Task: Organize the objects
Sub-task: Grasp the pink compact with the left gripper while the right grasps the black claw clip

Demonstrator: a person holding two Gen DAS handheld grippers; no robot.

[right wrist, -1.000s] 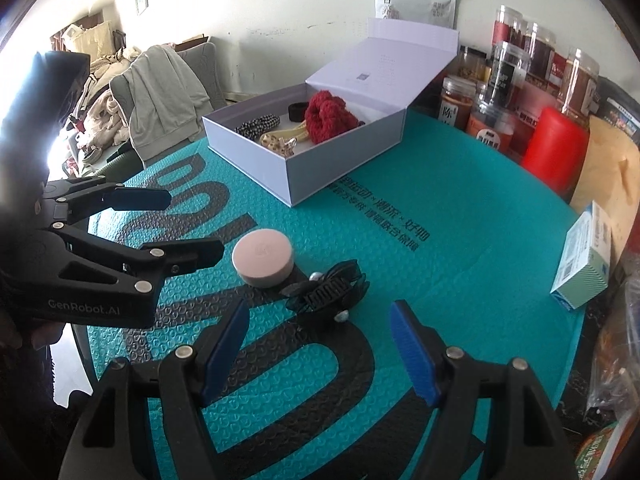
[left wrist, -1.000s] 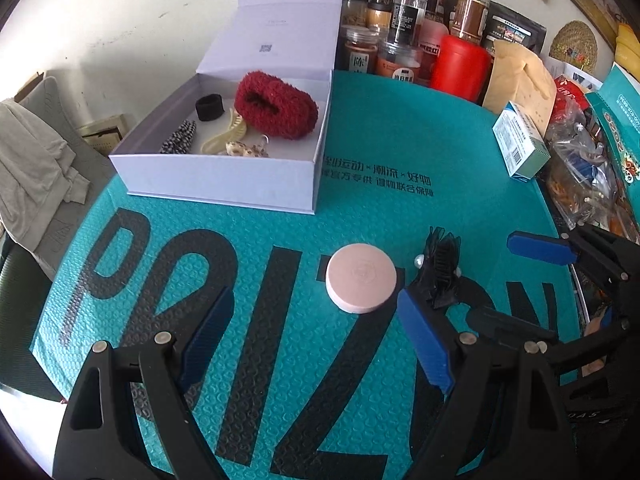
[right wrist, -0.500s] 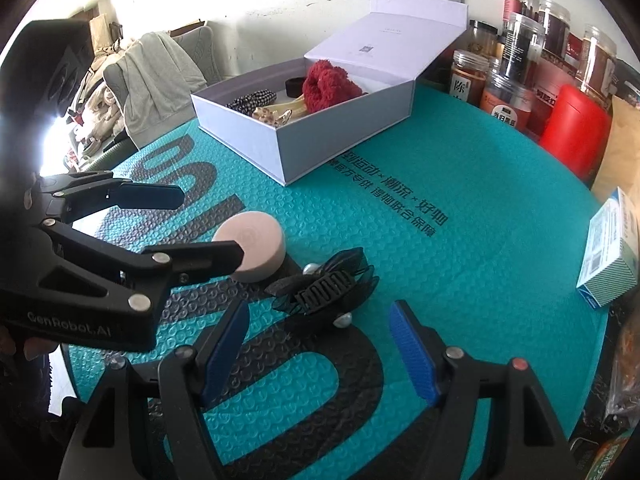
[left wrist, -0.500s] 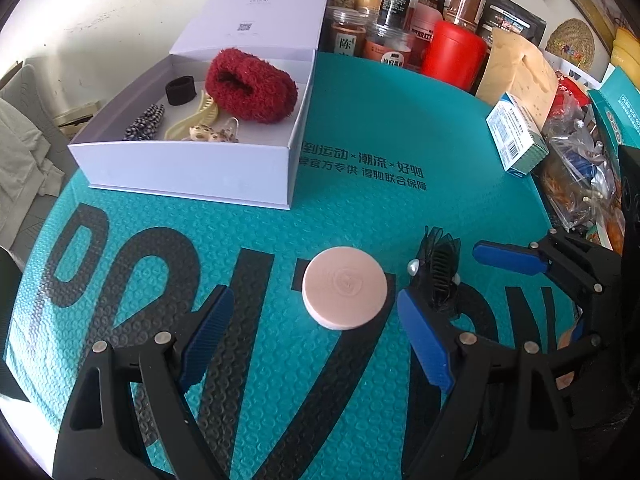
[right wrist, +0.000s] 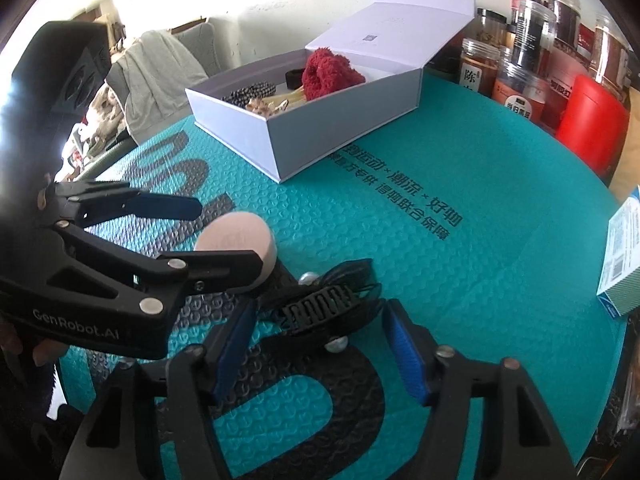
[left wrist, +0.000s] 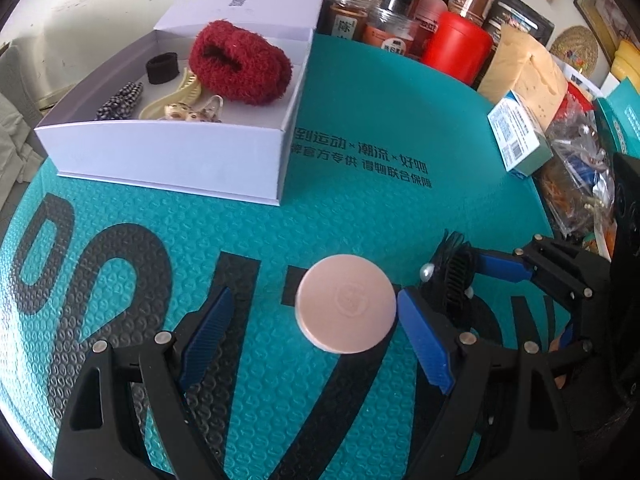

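Step in hand: while two loose things lay on the teal mat (left wrist: 360,128), a pick-up of each was being set up, one claw to one thing, with neither lifted yet.
Left gripper (left wrist: 312,320): its blue pads were held wide apart around the pink round case (left wrist: 346,307); the right-hand pad stood just beside the case's rim, the left-hand pad well clear, and no squeeze was seen.
Right gripper (right wrist: 320,344): its jaws were closing with the black hair clip (right wrist: 324,304) between them; the pads were not yet seen to press on it.
Pink round case: a flat, smooth disc with a faint stamped mark on top, lying flat near the mat's front edge, just left of the clip.
Black hair clip: a toothed claw clip with small pearl beads, lying on its side near the mat's front edge, over the large black lettering.
White box (left wrist: 168,152): it stood open toward the mat's back left corner, its lid folded back, with a red fluffy scrunchie (left wrist: 240,64), a black hair tie (left wrist: 162,67) and other hair pieces already inside.
Next move, as judged: the closing would need to be finished on the clip's body, not its springy teeth; the case would need centring before a squeeze across its rim; both would then be carried to the box.
Risk, as judged: the smooth disc could slide out from an off-centre pinch.
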